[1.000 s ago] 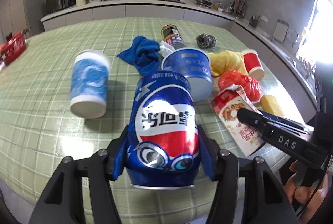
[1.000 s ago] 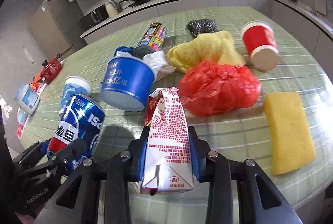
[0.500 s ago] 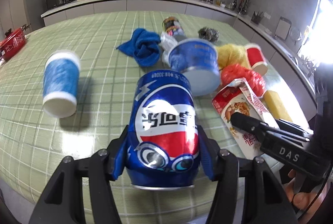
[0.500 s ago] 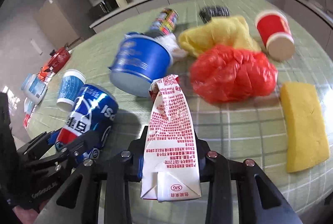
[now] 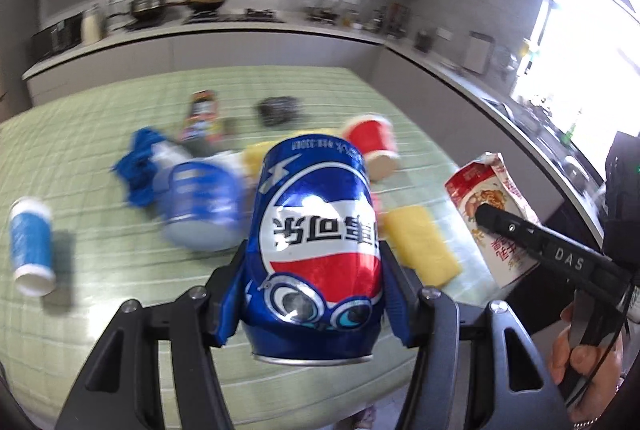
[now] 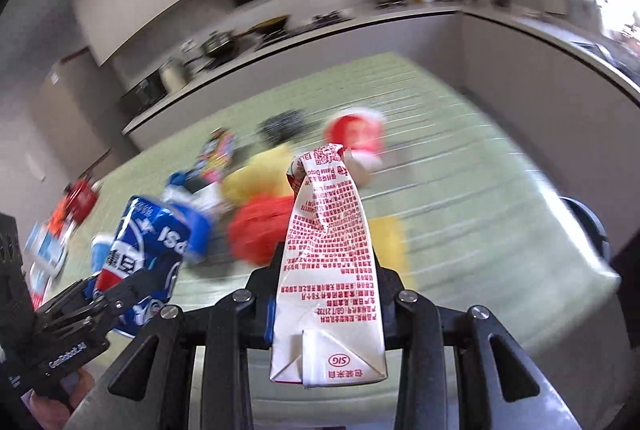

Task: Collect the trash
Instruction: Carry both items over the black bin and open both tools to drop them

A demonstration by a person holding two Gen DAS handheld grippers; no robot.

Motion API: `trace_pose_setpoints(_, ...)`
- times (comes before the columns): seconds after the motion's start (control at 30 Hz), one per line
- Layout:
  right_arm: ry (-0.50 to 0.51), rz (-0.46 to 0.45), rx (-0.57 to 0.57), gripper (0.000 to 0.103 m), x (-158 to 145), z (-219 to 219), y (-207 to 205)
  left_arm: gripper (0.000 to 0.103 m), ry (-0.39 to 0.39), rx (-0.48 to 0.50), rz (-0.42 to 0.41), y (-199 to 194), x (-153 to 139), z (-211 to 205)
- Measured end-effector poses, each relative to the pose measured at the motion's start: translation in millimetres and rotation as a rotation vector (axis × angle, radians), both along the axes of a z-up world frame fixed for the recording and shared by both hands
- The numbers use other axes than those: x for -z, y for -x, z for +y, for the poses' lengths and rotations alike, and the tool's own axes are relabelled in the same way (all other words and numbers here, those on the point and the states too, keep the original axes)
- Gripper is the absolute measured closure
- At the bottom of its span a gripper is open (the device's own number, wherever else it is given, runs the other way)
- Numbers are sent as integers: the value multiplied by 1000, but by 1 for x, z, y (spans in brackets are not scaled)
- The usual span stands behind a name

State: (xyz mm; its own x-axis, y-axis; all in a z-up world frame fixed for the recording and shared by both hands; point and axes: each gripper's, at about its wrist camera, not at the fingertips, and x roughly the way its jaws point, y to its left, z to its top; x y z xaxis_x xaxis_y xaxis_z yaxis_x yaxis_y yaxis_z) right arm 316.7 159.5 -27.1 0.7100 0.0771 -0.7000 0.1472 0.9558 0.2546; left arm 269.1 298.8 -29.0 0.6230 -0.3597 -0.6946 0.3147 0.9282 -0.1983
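Black left tool (image 5: pixel 312 294), blue pads (image 5: pixel 230 304) (silver screws), white "DAS" lettering

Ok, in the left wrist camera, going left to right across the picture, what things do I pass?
blue paper cup → blue cloth → blue bowl → Pepsi can held in the left gripper → yellow sponge → milk carton held in the right gripper

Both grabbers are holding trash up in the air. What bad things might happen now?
The soda can is round and dented, pinched only at its sides by the left gripper, so it might slip out. The milk carton in the right gripper has an open, crumpled top; leftover drops could spill if it tips. The pictures are blurry from fast motion, and the two grippers are close together, so they might bump.
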Motion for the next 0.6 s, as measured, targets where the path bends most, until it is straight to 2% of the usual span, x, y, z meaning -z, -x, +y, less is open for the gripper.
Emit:
trace_pose_setpoints(0.2, 8, -29, 151, 67, -8, -121, 37, 43, 5, 82, -17, -8, -1, -99)
trace_pose_setpoints(0.3, 13, -28, 204, 67, -3, -199, 52, 43, 10, 96, -7, -12, 5, -162)
trace_pose_setpoints(0.43, 4, 25, 204, 67, 20, -304, 52, 43, 34, 90, 30, -22, 16, -257)
trace_pose_setpoints(0.6, -31, 92, 171, 67, 51, -398, 38, 43, 32, 95, 64, -31, 29, -344)
